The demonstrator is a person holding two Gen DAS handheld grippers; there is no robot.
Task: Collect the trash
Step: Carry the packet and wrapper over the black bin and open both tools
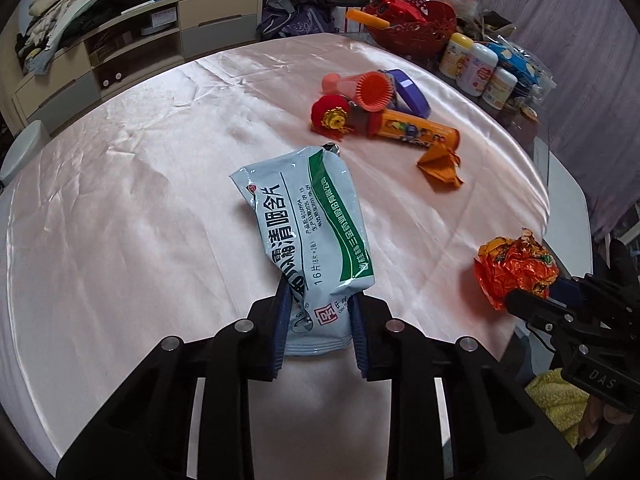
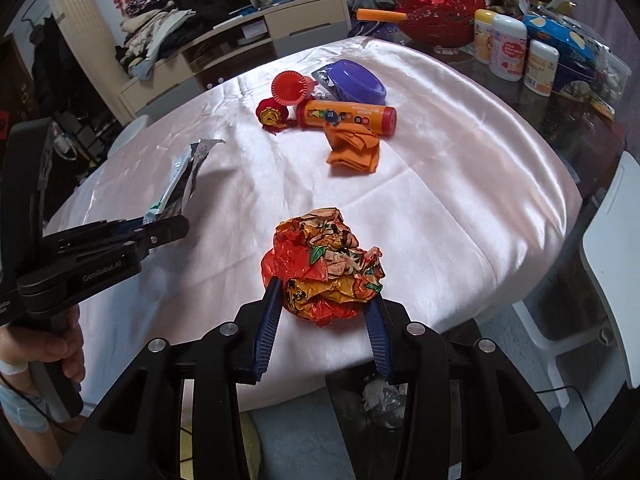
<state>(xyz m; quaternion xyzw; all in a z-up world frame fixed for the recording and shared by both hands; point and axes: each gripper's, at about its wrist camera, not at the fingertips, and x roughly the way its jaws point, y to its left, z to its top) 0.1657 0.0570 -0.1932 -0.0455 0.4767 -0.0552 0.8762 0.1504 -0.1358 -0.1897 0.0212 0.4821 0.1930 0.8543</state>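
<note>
My left gripper (image 1: 320, 312) is shut on a pale blue and green medicine packet (image 1: 308, 224) and holds it above the pink tablecloth (image 1: 140, 200). The packet also shows edge-on in the right wrist view (image 2: 184, 184). My right gripper (image 2: 324, 312) is shut on a crumpled orange foil wrapper (image 2: 324, 264), near the table's front edge; the wrapper also shows in the left wrist view (image 1: 516, 268). On the cloth farther off lie an orange tube (image 2: 348, 116), a crumpled orange paper (image 2: 354, 150), a red ornament (image 2: 272, 114) and a red pleated cup (image 2: 290, 88).
A purple bowl (image 2: 356, 82) sits behind the tube. White bottles (image 2: 508, 46) and a red basket (image 2: 436, 20) crowd the far right. A bin with trash (image 2: 380, 400) is below the table edge. A white chair (image 2: 616, 248) stands at the right.
</note>
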